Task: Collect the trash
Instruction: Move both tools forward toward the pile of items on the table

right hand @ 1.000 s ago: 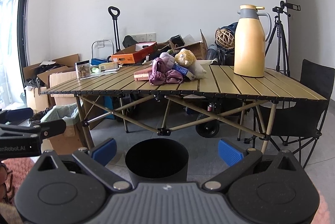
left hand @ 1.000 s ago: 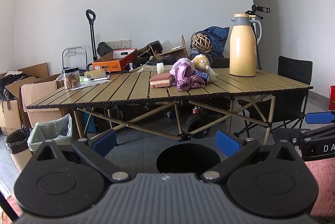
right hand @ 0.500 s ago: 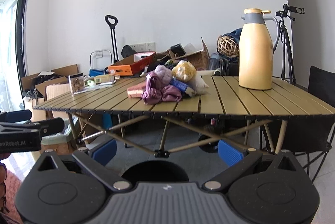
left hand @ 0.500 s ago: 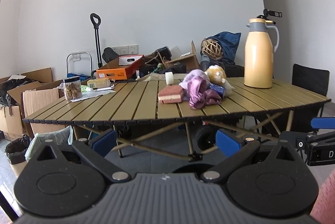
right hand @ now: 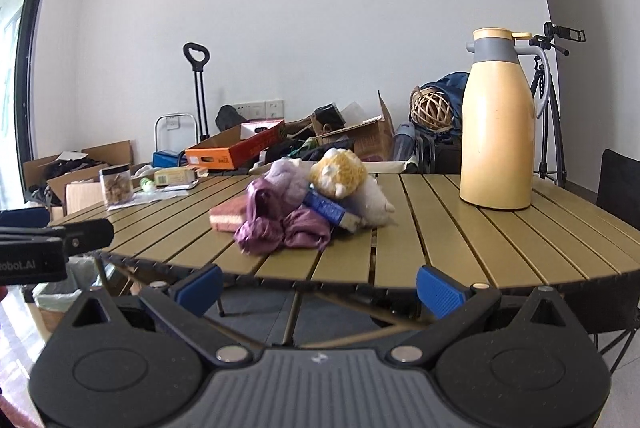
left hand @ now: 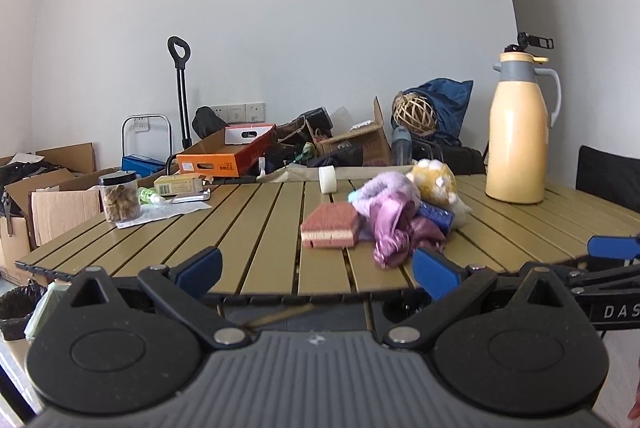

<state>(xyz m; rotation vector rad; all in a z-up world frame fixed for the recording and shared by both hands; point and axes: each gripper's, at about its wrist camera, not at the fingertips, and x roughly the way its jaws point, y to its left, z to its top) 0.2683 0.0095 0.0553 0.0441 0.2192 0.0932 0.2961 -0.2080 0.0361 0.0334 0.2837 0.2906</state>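
On the slatted table [left hand: 256,228]: 1 sponge [left hand: 330,230], 1 thermos [left hand: 518,132], 1 jar [left hand: 119,197].

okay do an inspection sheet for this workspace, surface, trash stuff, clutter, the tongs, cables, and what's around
Surface: slatted folding table, mostly bare at the near edge.
Job's things: a heap mid-table: purple cloth, sponge, yellow plush toy, blue packet.
Clutter: jug, snack jar, tape roll, small box.
Tongs: left tongs and right tongs both open, empty, short of the table edge.
Cables: nothing seen.
Surroundings: cardboard boxes, orange box, tripod, chair, lined bin.
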